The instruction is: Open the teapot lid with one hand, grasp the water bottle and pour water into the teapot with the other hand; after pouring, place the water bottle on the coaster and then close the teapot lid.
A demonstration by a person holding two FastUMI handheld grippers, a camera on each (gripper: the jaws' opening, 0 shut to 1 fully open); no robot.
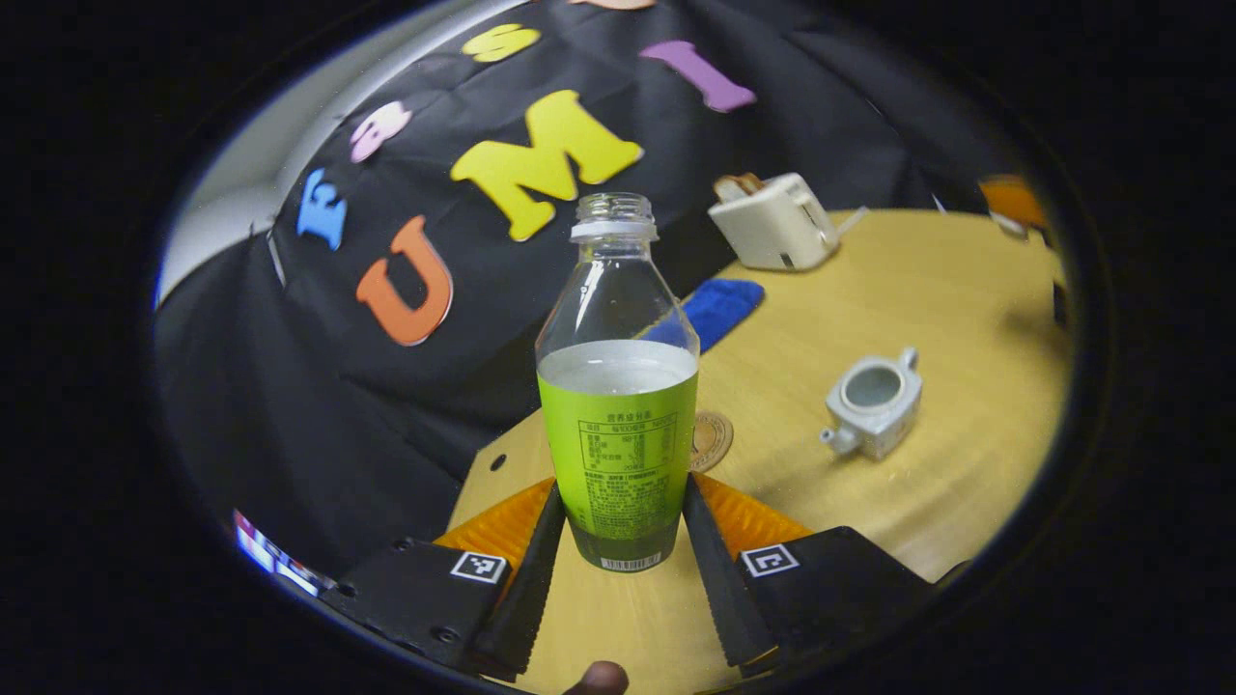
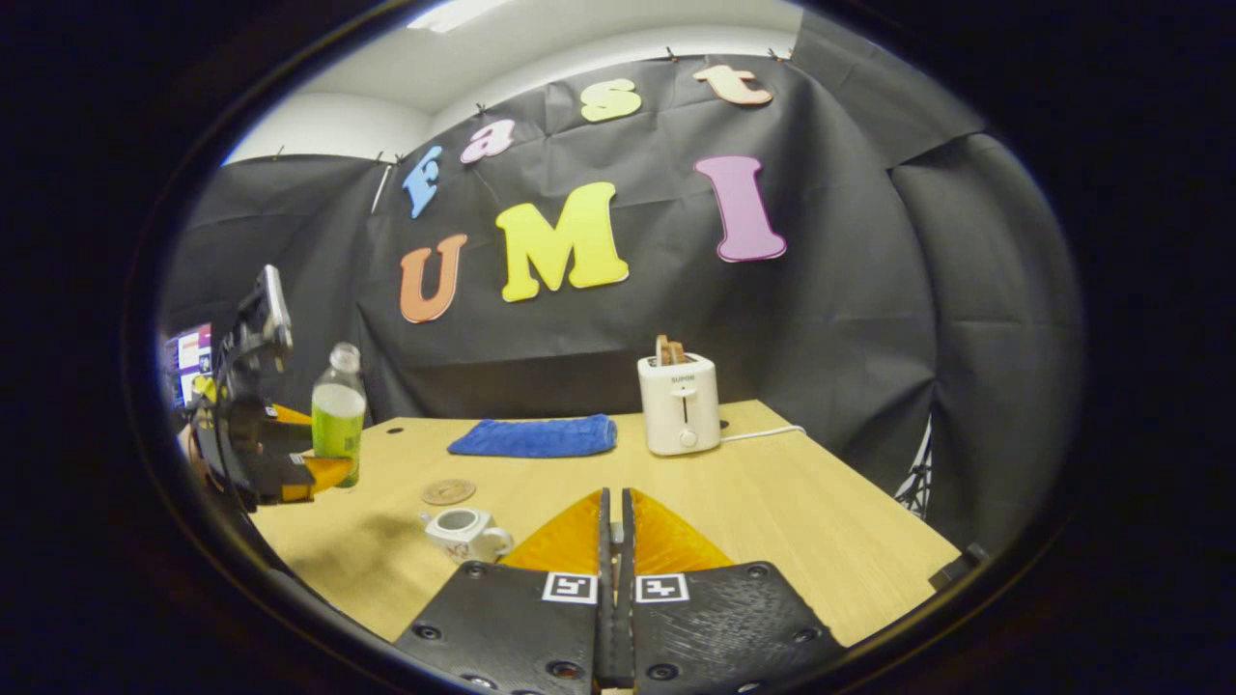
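Carry stage of the pour, judging by the layout. Clamping the water bottle (image 1: 618,386) low on its label with the left tool (image 1: 623,487), pressing on it from both sides and holding it upright with the cap off and the water line about halfway up. Keeping the bottle near the bench's (image 1: 917,290) left corner, just in front of the round coaster (image 1: 712,439). Seeing the teapot (image 1: 874,401) well apart to the right on the bench, lid already off and mouth open (impossible to read whether any water is inside).

Holding the right tool (image 2: 615,497) above the bench just beside the teapot, narrowed to a thin slit. Pinching something small and pale in that slit, possibly the lid's knob, but not possible to tell.

Calling next, most likely, for swinging the bottle across to the teapot, bringing its neck over the open mouth, then tipping slowly. Needing care with a narrow target and a smooth, half-full bottle gripped low. Keeping the right tool clear of the pour path. Leaving the coaster placement and the lid closing for afterwards.
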